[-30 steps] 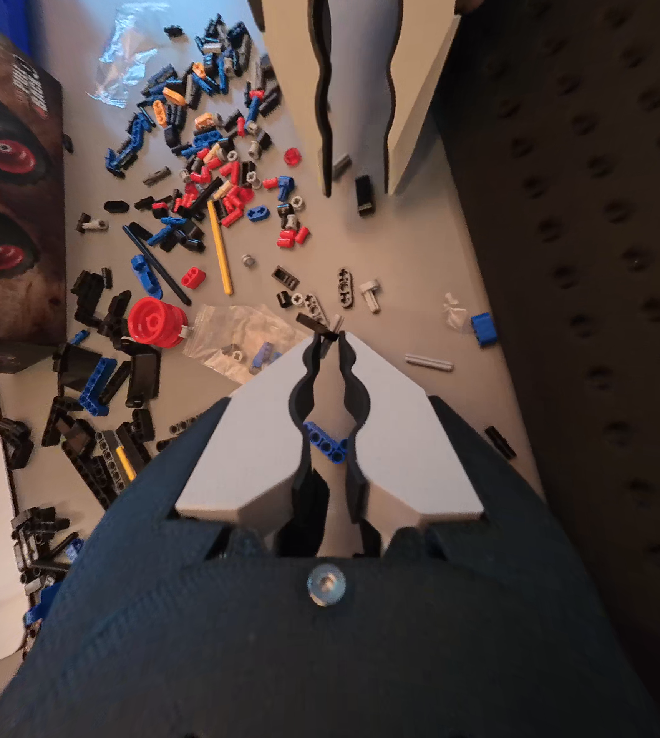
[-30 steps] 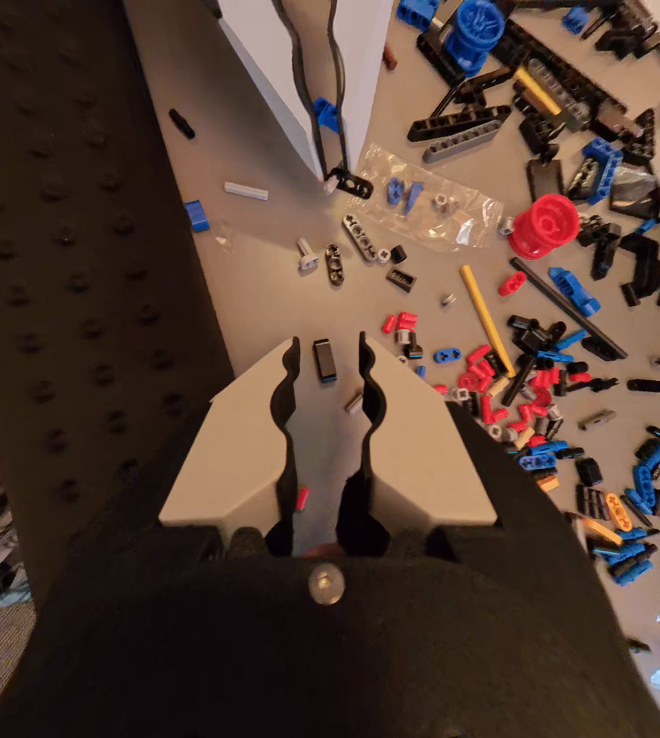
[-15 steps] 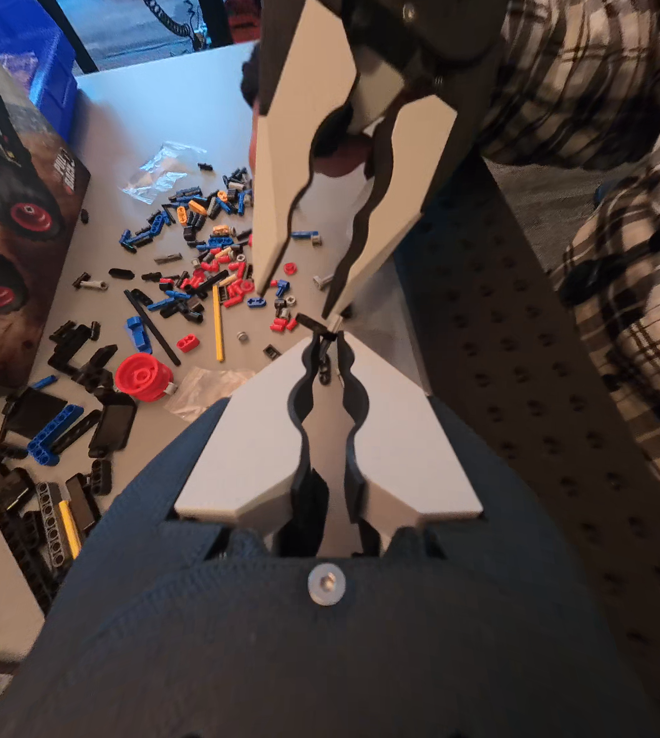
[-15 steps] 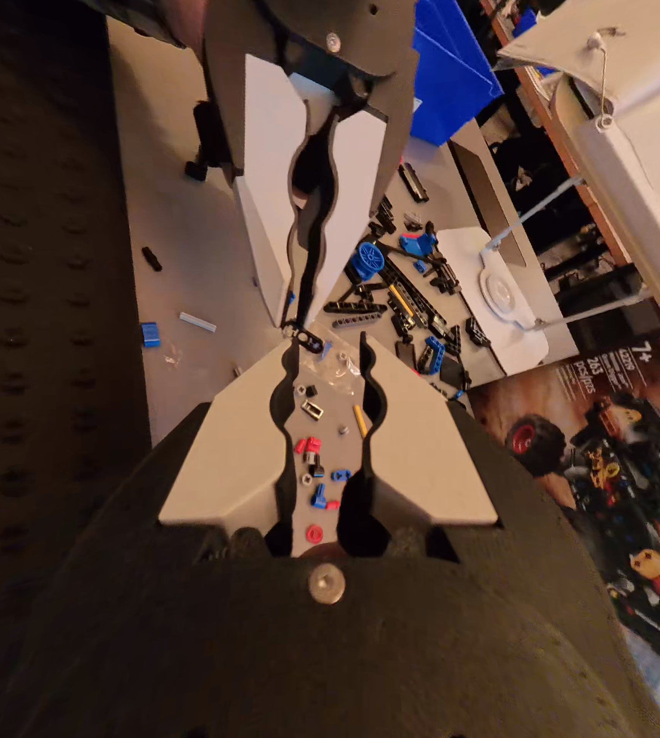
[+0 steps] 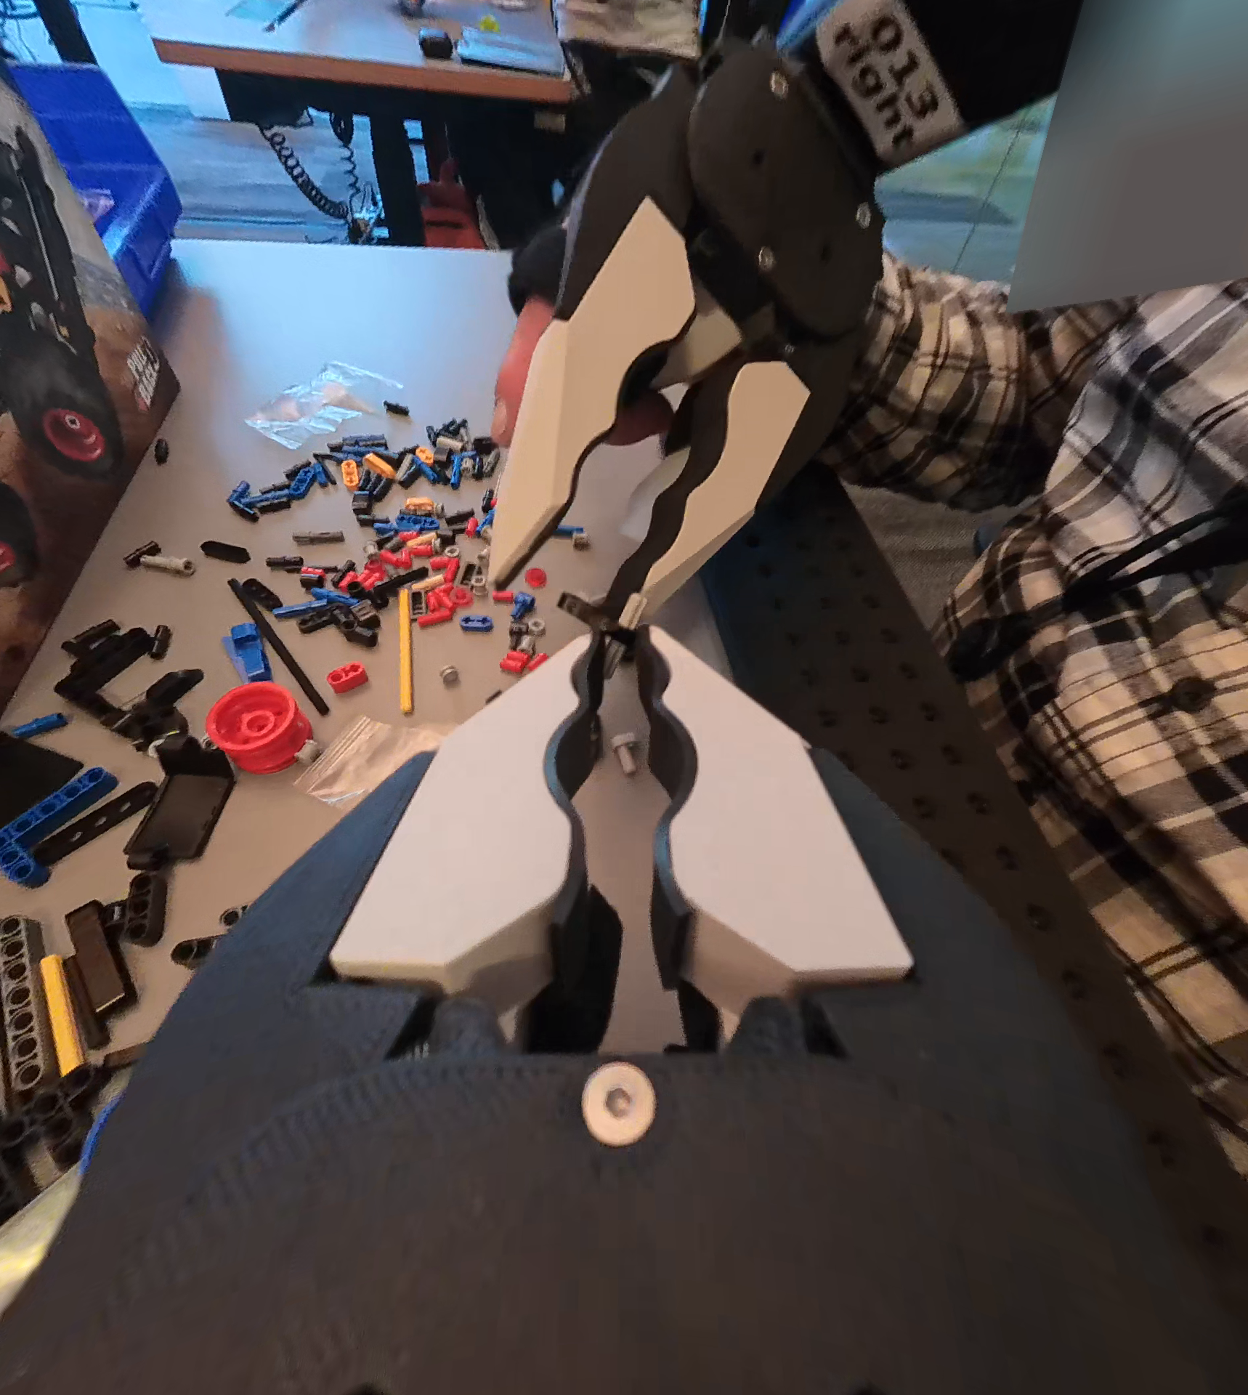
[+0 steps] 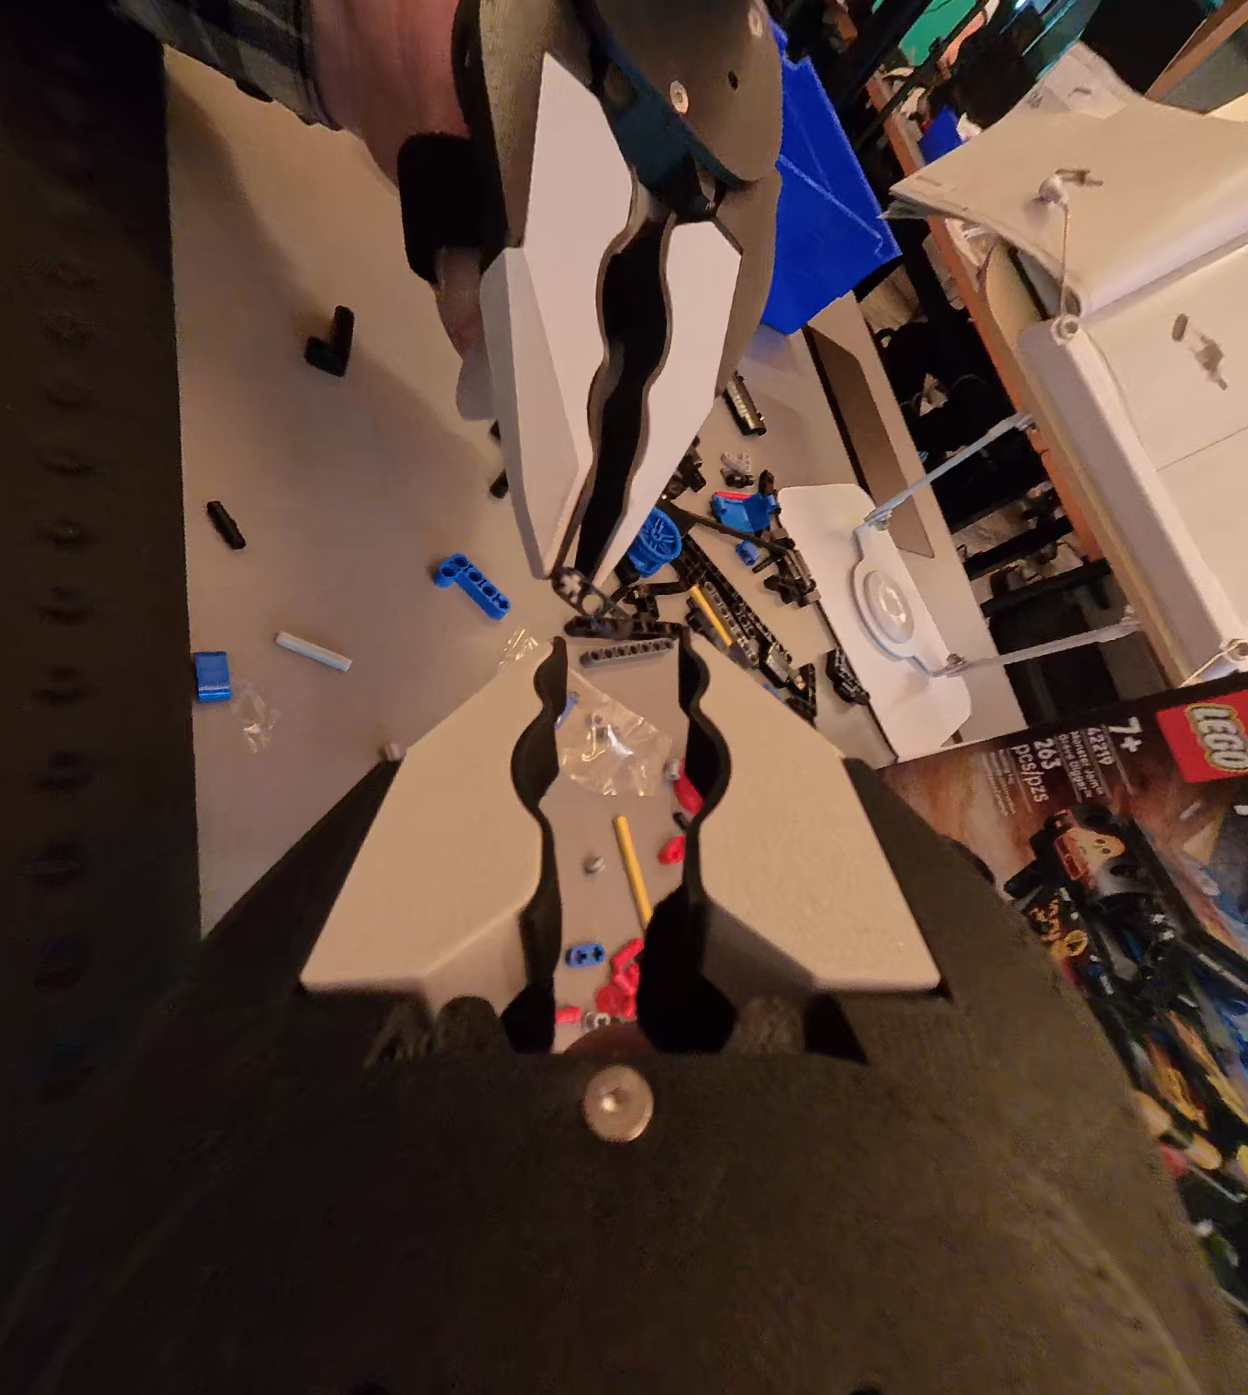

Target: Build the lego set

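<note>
My left gripper (image 5: 617,642) is shut on a small black beam (image 5: 582,606) with a grey pin (image 5: 633,608) at its end, and holds it up above the table. It also shows in the right wrist view (image 6: 568,570), with the black beam (image 6: 582,590) sticking out of its tips. My right gripper (image 6: 619,645) is open and empty. In the left wrist view it (image 5: 568,592) comes down from above, tip to tip with the left one. One of its fingertips (image 5: 640,581) is at the grey pin.
Loose red, blue and black pieces (image 5: 410,543) litter the grey table (image 5: 349,324), with a red wheel (image 5: 255,728) and a yellow axle (image 5: 404,649). The set's box (image 5: 2,377) stands left. A black perforated mat (image 5: 870,679) lies right. A plaid sleeve (image 5: 1134,528) is behind. The tips of both grippers are at nearly the same place. The right tips stand about 12 cm off the red wheel (image 5: 255,728).
Both grippers have risen from the table and tilted toward each other until their tips meet. The left one still holds the black beam. The right one stays open.
</note>
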The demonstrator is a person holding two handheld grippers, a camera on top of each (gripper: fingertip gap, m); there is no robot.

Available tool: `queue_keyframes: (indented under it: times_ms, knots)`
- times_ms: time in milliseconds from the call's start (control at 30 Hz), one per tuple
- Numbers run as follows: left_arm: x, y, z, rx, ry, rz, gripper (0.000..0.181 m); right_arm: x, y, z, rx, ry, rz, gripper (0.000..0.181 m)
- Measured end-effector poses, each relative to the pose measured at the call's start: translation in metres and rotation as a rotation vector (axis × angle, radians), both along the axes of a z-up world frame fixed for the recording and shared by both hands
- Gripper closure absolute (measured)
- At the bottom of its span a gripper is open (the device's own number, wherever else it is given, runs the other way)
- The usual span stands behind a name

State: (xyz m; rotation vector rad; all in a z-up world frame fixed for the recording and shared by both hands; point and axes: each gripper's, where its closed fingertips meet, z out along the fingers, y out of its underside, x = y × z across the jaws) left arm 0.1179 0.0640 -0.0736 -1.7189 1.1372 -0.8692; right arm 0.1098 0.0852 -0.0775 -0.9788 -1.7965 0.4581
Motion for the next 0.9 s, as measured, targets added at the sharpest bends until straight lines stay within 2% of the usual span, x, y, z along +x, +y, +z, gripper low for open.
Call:
queue_keyframes:
  times_ms: [167, 333, 400, 500, 667, 800, 900]
  knots:
    - [-0.001, -0.003, 0.015, -0.031, -0.105, -0.023, 0.175, -0.004, -0.002, 0.012, 0.101, 0.058, 0.007, 0.156]
    - [0.0, -0.005, 0.019, -0.081, -0.173, -0.051, 0.174, -0.007, -0.007, 0.018, 0.201, 0.084, 0.025, 0.171]
    - [0.001, -0.005, 0.02, -0.103, -0.202, -0.058, 0.174, -0.006, -0.007, 0.018, 0.189, 0.078, 0.02, 0.174]
    - [-0.001, -0.001, 0.026, -0.131, -0.259, -0.046, 0.174, -0.006, -0.004, 0.019, 0.077, 0.08, -0.008, 0.175]
    - [-0.01, 0.012, 0.033, -0.082, -0.296, 0.025, 0.163, -0.008, -0.006, 0.015, -0.321, 0.081, -0.034, 0.175]
    - [-0.013, 0.015, 0.032, 0.004, -0.226, 0.069, 0.164, -0.008, -0.006, 0.018, -0.566, 0.115, -0.038, 0.175]
    - [-0.011, 0.013, 0.031, 0.025, -0.196, 0.062, 0.164, -0.009, -0.001, 0.015, -0.628, 0.115, -0.063, 0.175]
